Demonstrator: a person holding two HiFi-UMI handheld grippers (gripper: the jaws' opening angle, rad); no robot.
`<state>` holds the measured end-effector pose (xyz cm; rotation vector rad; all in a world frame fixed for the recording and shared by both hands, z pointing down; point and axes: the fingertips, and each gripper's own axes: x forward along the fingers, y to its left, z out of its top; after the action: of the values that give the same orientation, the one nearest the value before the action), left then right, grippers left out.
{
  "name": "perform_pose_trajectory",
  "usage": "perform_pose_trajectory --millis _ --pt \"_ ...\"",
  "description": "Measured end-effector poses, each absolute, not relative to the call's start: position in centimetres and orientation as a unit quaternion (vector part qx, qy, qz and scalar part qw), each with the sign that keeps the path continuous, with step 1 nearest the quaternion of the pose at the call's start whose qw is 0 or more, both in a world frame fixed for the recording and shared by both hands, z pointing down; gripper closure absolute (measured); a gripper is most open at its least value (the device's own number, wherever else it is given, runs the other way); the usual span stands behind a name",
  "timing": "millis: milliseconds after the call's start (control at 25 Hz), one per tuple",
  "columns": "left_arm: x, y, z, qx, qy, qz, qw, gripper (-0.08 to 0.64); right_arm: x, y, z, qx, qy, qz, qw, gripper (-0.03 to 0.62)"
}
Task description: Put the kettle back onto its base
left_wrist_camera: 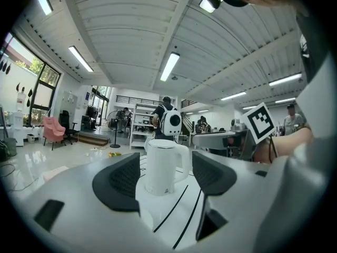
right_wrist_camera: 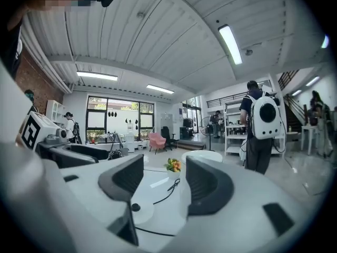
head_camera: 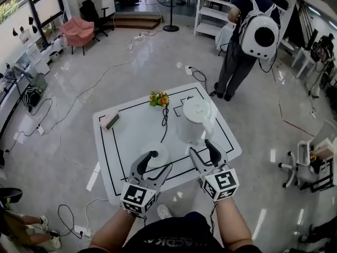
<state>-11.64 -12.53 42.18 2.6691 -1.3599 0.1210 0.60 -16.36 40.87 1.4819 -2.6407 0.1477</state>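
A white electric kettle (head_camera: 195, 118) stands upright on the white table (head_camera: 121, 141), right of centre. Its round white base (head_camera: 156, 155) lies apart from it near the front edge, with a black cord (head_camera: 164, 122) running back from it. My left gripper (head_camera: 159, 161) hovers open just over the base's near side. My right gripper (head_camera: 202, 147) is open in front of the kettle, holding nothing. The left gripper view frames the kettle (left_wrist_camera: 160, 166) between the open jaws, beyond the base (left_wrist_camera: 158, 211). The right gripper view shows the base (right_wrist_camera: 138, 211), and the kettle (right_wrist_camera: 201, 155) partly hidden by a jaw.
A small bunch of flowers (head_camera: 159, 98) sits at the table's far edge and a small pink-and-white object (head_camera: 109, 120) at its left. A person with a white backpack (head_camera: 247, 36) stands beyond the table. Cables trail on the floor.
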Motion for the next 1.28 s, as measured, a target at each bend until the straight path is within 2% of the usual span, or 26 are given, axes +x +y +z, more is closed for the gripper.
perform_pose_trajectory --millis 440,920,1280 --pt "-8.4 -14.3 42.6 0.88 -0.467 0.036 0.082 0.259 6.5 -19.8 41.5 0.514 -0.853 0.077 0.048 0.357" --pt "-4.6 -17.0 43.2 0.849 -0.519 0.044 0.092 0.259 8.1 -25.0 45.8 0.45 -0.881 0.114 0.092 0.357" --pt "-3.8 -18.2 44.1 0.828 -0.549 0.051 0.103 0.259 7.2 -27.1 49.7 0.422 -0.886 0.118 0.151 0.357"
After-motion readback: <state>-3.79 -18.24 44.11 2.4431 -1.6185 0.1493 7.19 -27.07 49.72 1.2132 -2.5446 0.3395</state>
